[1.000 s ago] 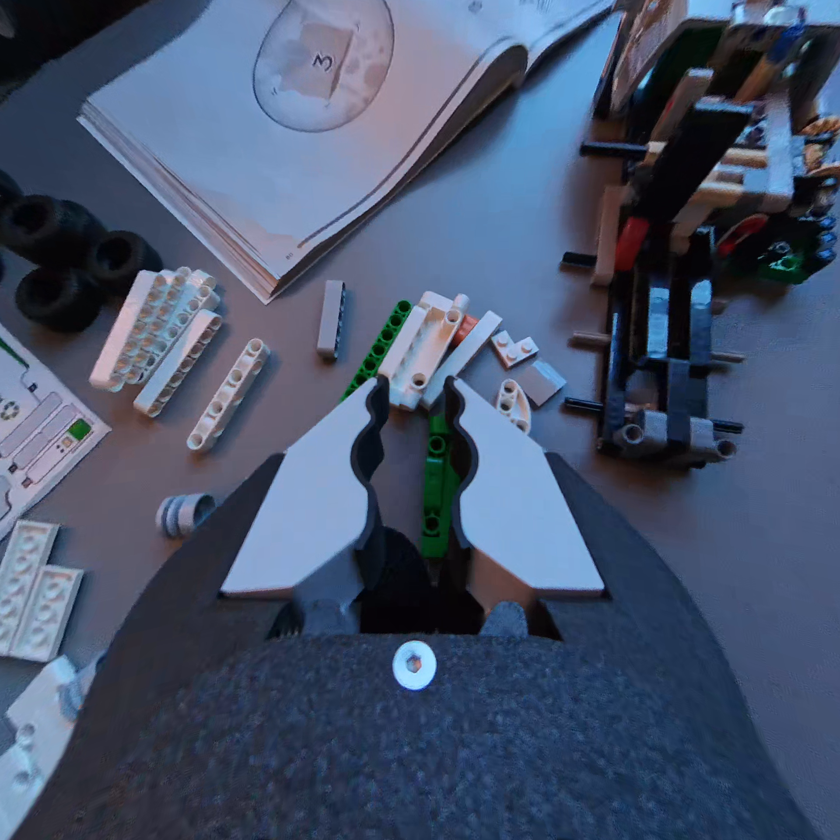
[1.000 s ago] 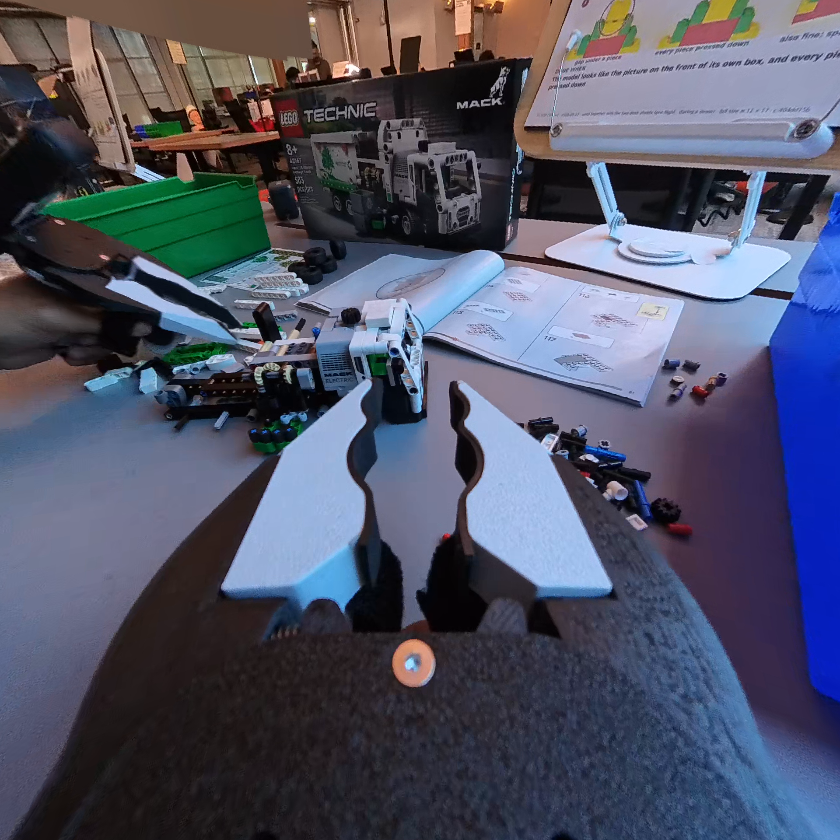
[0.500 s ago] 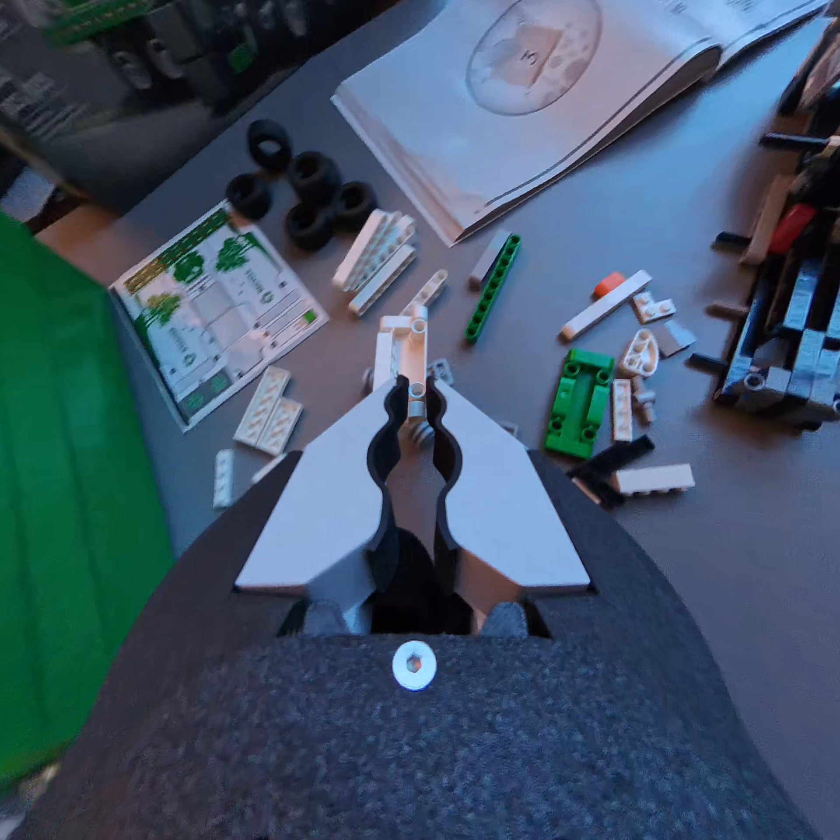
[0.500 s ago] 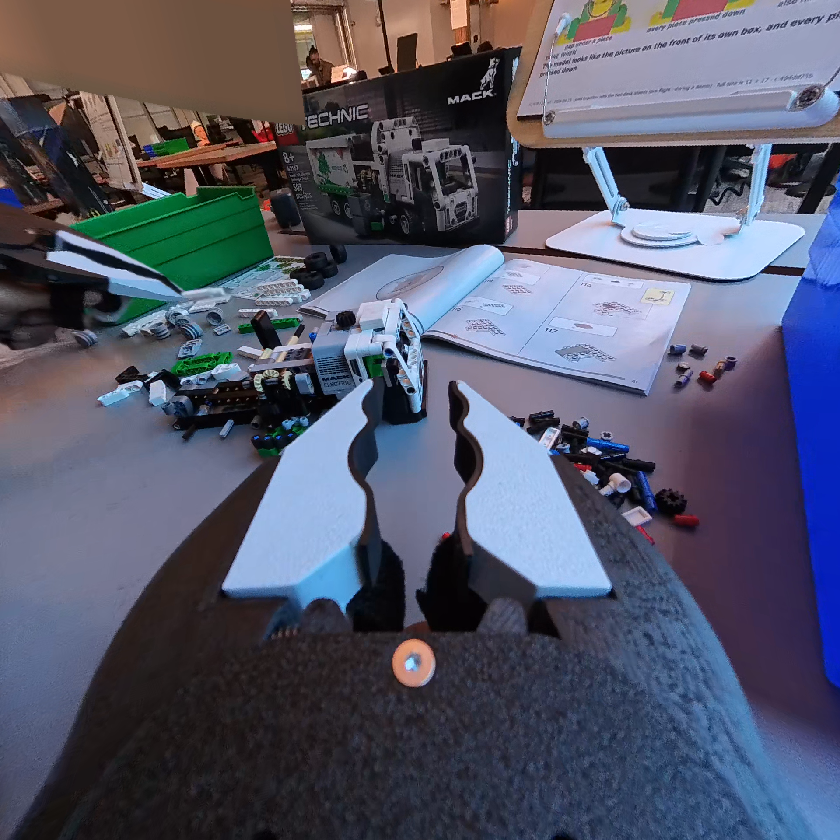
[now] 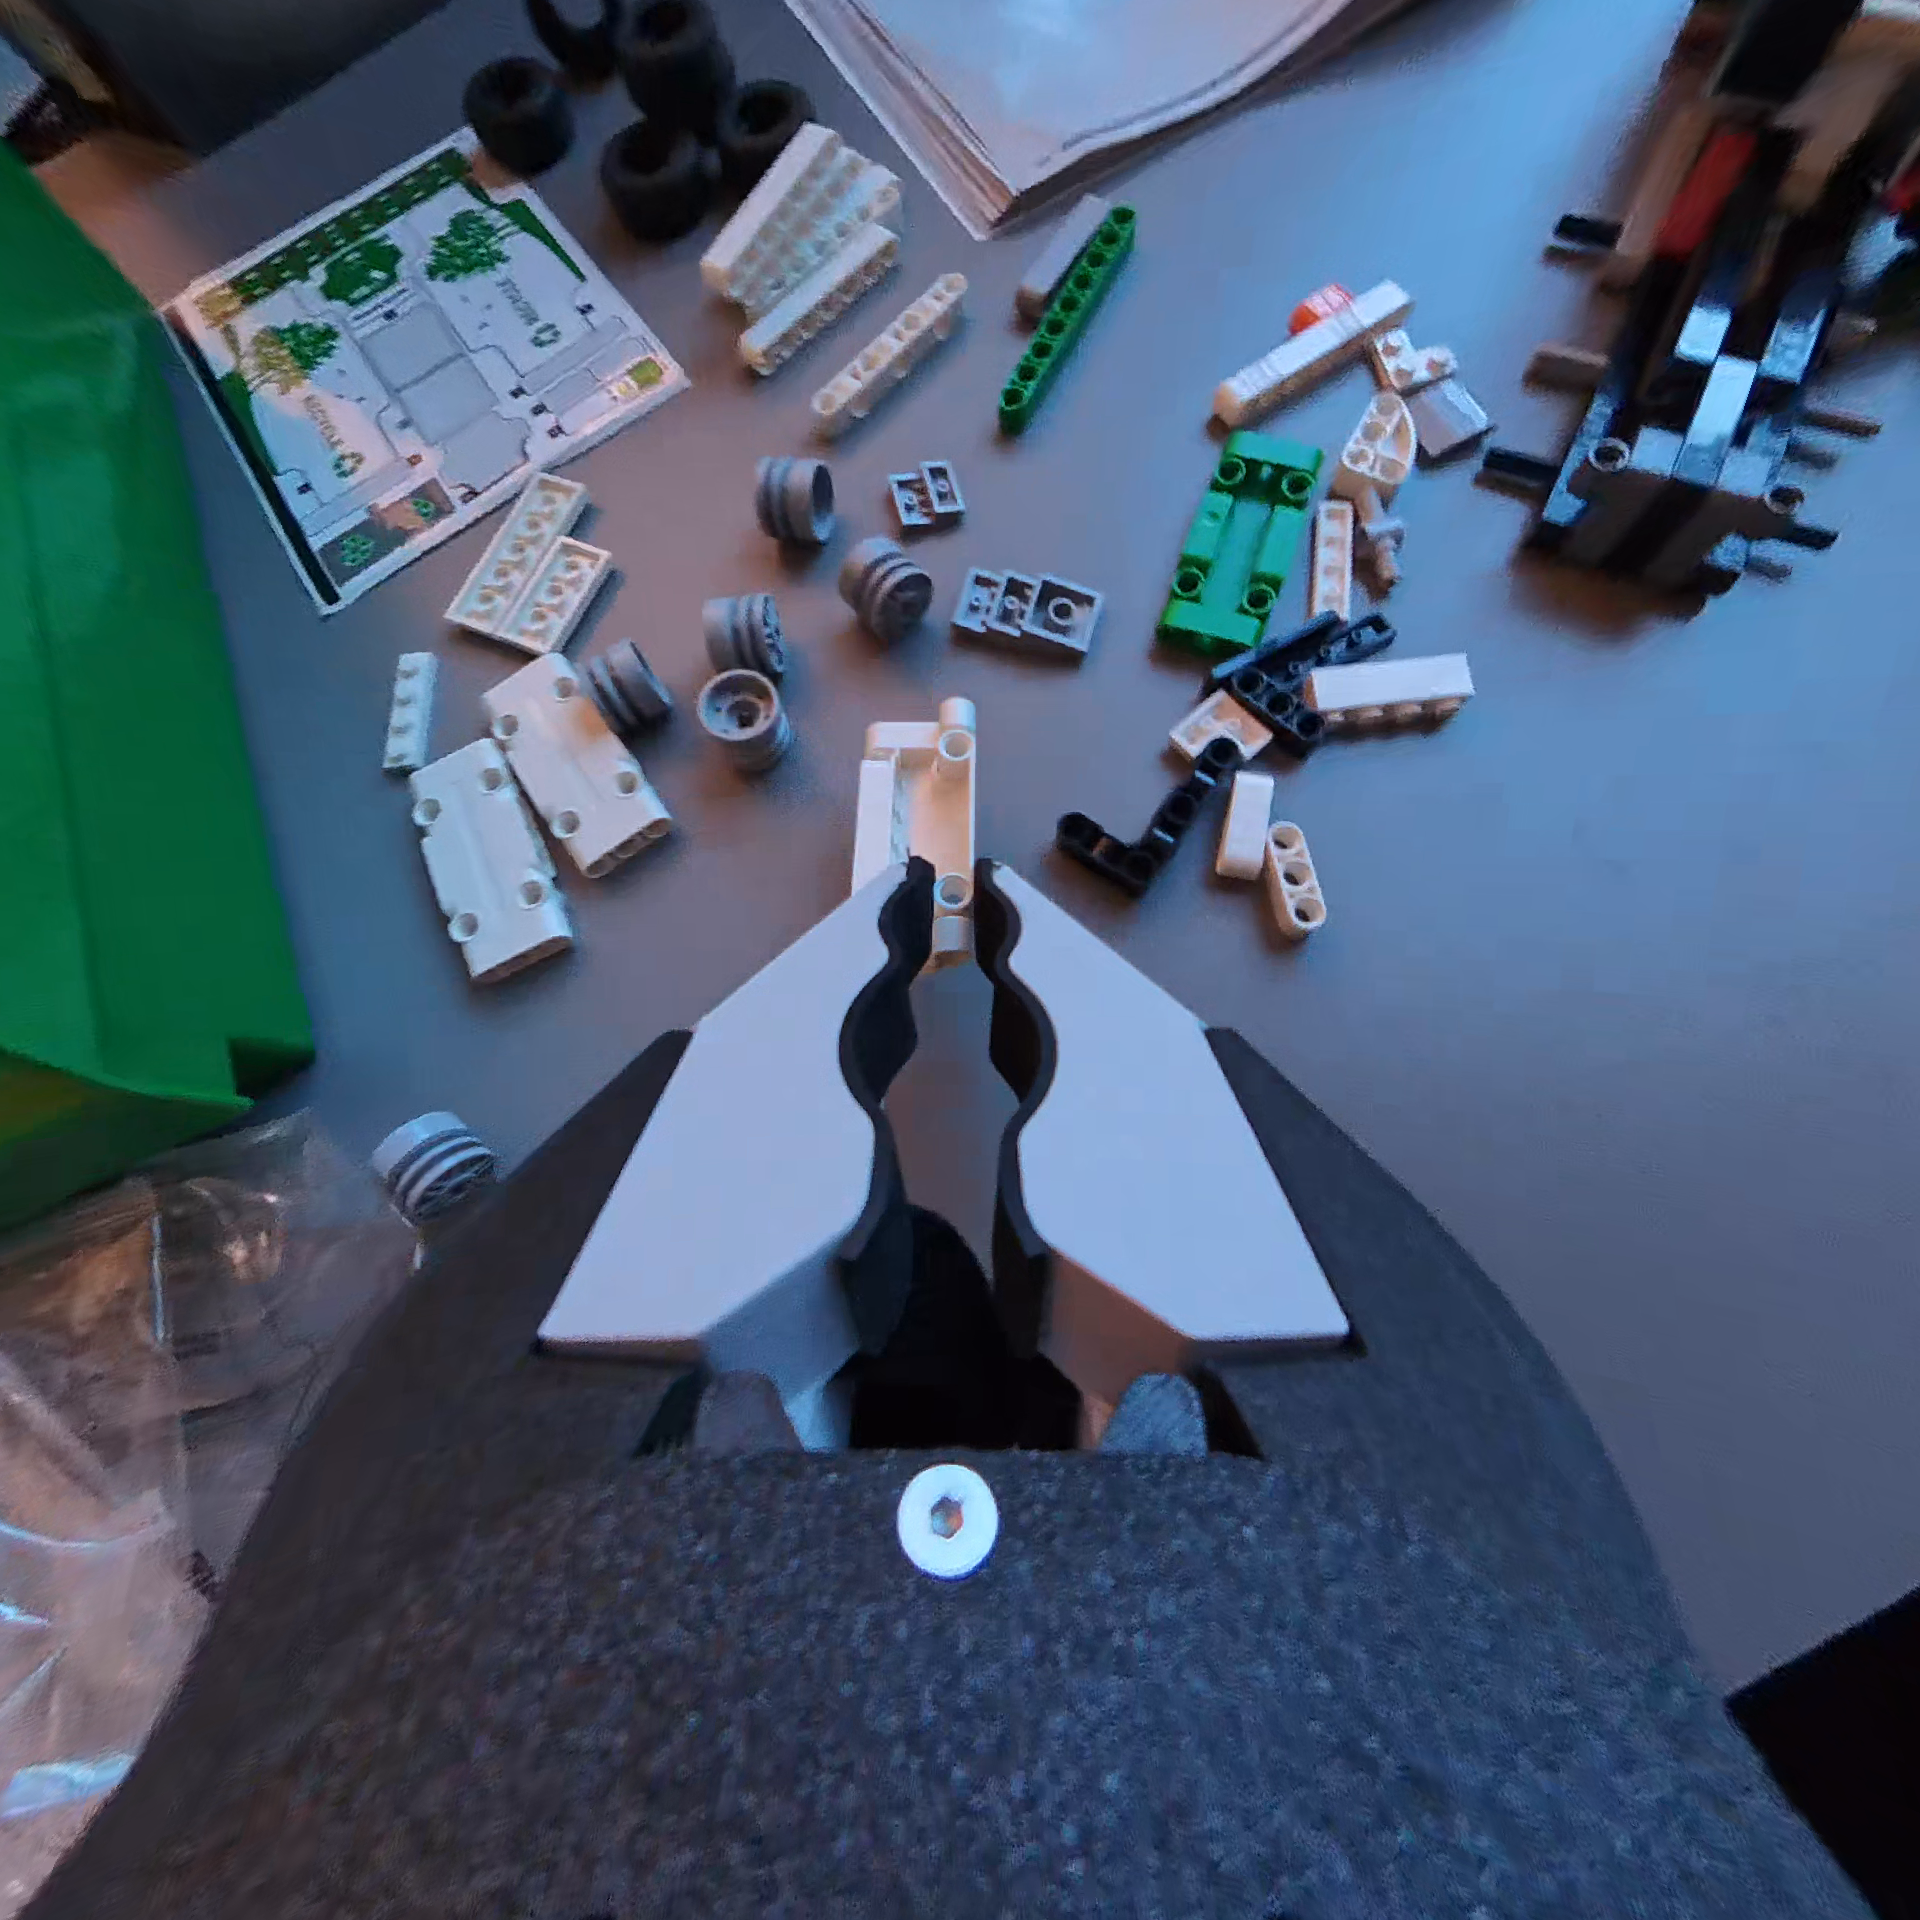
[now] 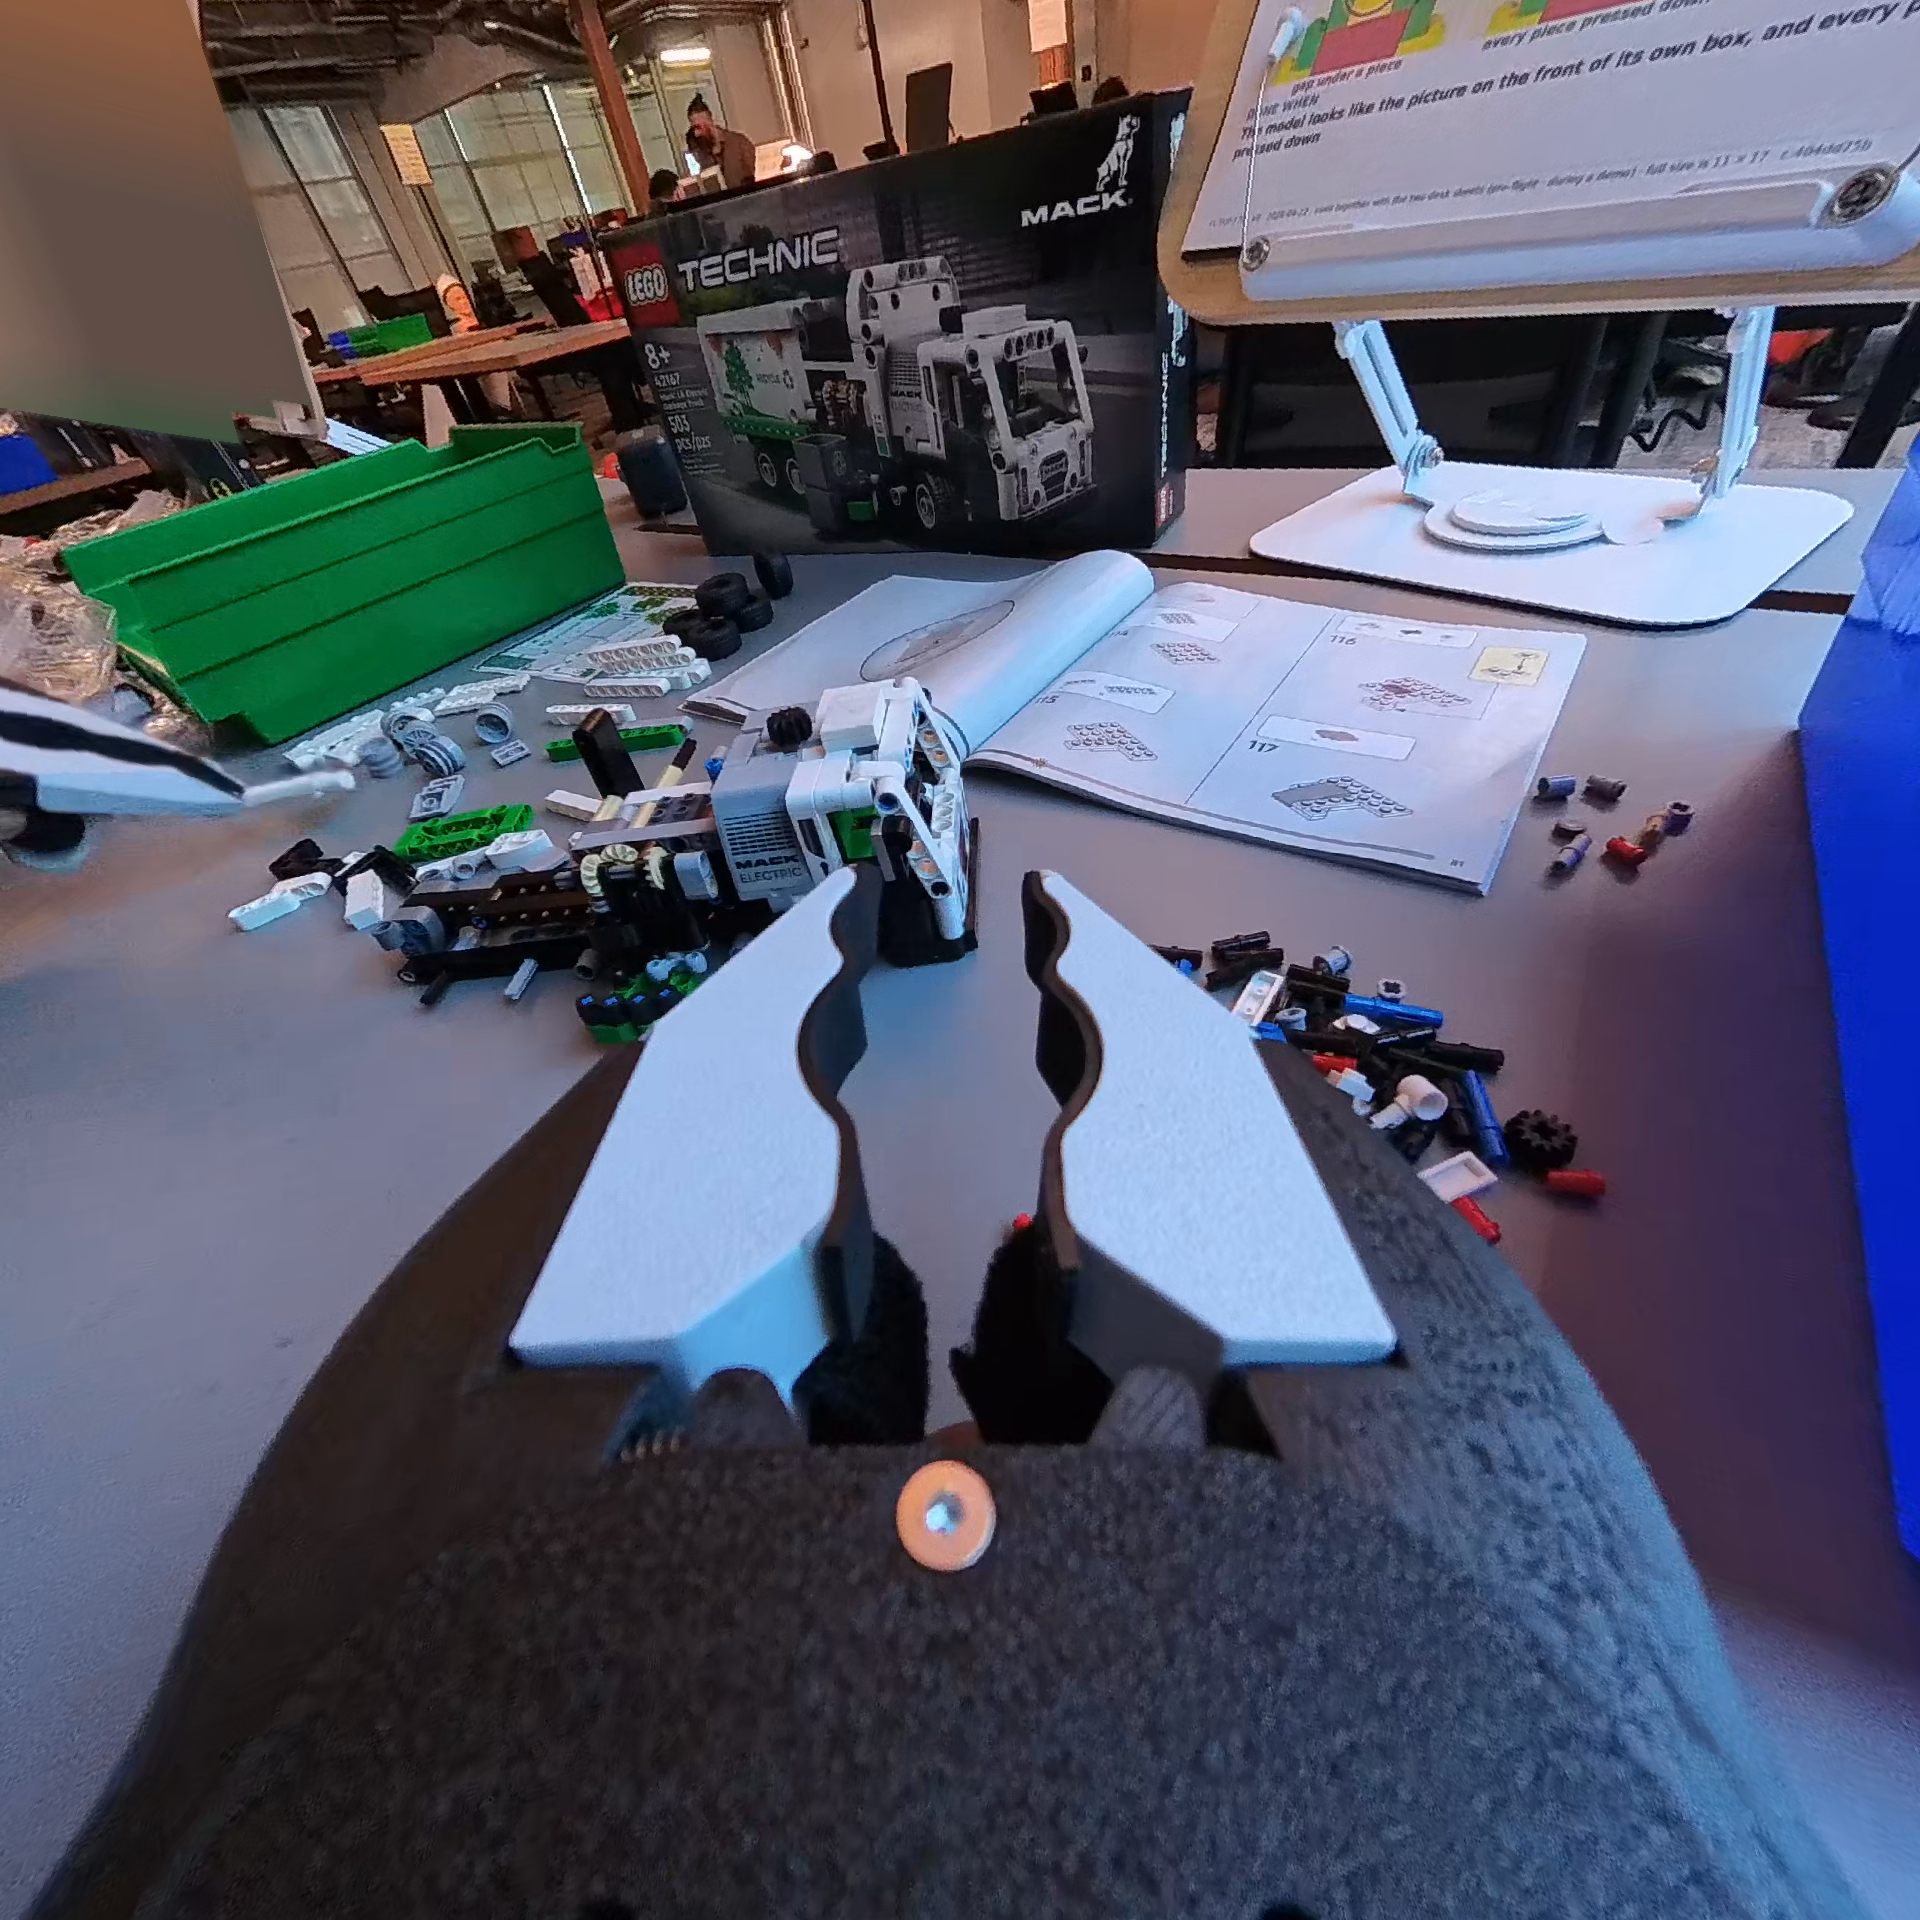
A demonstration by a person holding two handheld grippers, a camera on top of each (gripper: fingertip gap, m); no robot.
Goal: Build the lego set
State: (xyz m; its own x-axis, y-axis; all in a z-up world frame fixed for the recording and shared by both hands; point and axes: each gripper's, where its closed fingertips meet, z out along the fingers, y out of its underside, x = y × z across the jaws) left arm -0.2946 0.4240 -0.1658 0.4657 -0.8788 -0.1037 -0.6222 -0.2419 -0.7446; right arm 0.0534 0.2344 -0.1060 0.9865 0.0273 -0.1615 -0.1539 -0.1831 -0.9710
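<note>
My left gripper [image 5: 948, 878] is shut on a white lego frame piece [image 5: 920, 795] and holds it above the grey table, over a scatter of loose white, grey, green and black parts. It also shows at the far left of the right wrist view [image 6: 244, 795] with the white piece [image 6: 301, 784] sticking out of its tips. The part-built truck [image 6: 800, 831] lies on the table just beyond my right gripper [image 6: 940, 883], which is open and empty. The truck's black chassis end [image 5: 1683, 457] sits at the upper right of the left wrist view.
A green bin [image 6: 343, 582] stands at the left, near a clear plastic bag [image 5: 114, 1351]. The open instruction booklet [image 6: 1247, 717] lies behind the truck, the set's box [image 6: 904, 364] behind that. Small pins [image 6: 1382, 1049] lie right of my right gripper. Black tyres [image 5: 655, 114], a sticker sheet [image 5: 416, 353]. The tips of one gripper are about 40 cm away from the tips of the other.
My left gripper closed on the white frame piece, lifted it out of the pile and drew back to the left with it. The right gripper stayed open and nearly still.
</note>
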